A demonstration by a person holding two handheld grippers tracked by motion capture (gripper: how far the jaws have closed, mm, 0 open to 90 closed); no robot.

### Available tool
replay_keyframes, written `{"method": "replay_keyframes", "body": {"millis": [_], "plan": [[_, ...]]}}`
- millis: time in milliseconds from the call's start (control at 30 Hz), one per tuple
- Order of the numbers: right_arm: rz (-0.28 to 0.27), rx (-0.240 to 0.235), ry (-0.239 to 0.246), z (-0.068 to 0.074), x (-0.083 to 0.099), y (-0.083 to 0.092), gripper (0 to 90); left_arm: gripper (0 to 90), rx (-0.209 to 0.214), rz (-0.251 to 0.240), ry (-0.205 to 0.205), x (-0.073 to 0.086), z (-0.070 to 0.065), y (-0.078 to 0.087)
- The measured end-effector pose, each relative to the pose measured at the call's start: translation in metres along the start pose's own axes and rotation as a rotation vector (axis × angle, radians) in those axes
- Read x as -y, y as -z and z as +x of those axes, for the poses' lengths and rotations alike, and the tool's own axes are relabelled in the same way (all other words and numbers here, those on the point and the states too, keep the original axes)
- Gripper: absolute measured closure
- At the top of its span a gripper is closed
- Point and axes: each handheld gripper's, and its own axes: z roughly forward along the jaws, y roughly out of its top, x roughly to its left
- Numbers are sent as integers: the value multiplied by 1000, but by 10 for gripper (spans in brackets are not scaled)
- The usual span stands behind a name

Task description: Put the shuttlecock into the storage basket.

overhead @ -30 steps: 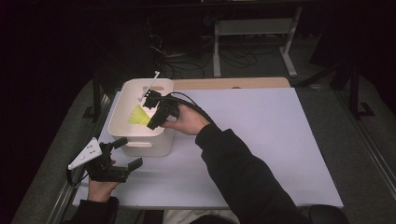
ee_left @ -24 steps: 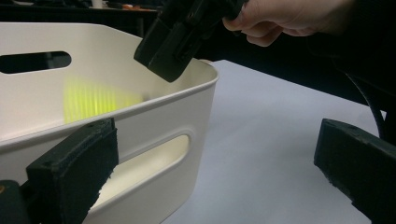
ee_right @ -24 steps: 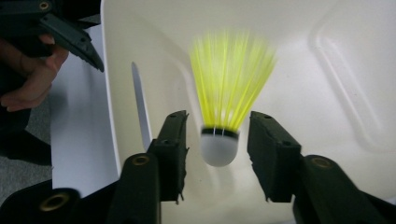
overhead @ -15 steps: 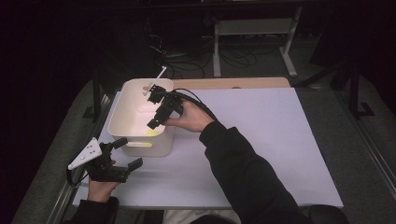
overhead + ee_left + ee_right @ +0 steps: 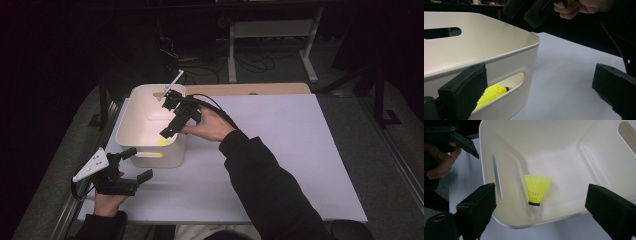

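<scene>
above the white bin (image 5: 150, 150), right hand-held gripper (image 5: 537, 215) just sprung wide, grasping nothing; yellow shuttlecock (image 5: 537, 190) dropped, lying on bin floor beside the handle slot. delivery looks done.

The right gripper (image 5: 171, 114) hung in the air on a long stretched arm, its jaws just opened wide with nothing between them, while the left gripper (image 5: 134, 164) sat low, jaws wide apart.
</scene>
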Motion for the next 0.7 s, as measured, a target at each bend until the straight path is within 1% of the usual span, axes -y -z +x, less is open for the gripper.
{"method": "replay_keyframes", "body": {"millis": [67,100,167,367,700], "plan": [[-11,6,-7,-1,3,2,9,0,1,2,0,0,0,-1],[-17,8,-7,-2,4,4,5,0,1,2,0,0,0,-1],[-38,-1,-4,-3,7,8,0,0,0,2,1,0,0,-1],[-78,6,-10,-6,15,19,0,0,1,1,2,0,1,-1],[-104,15,-3,-4,20,31,0,0,4,2,4,0,1,-2]]}}
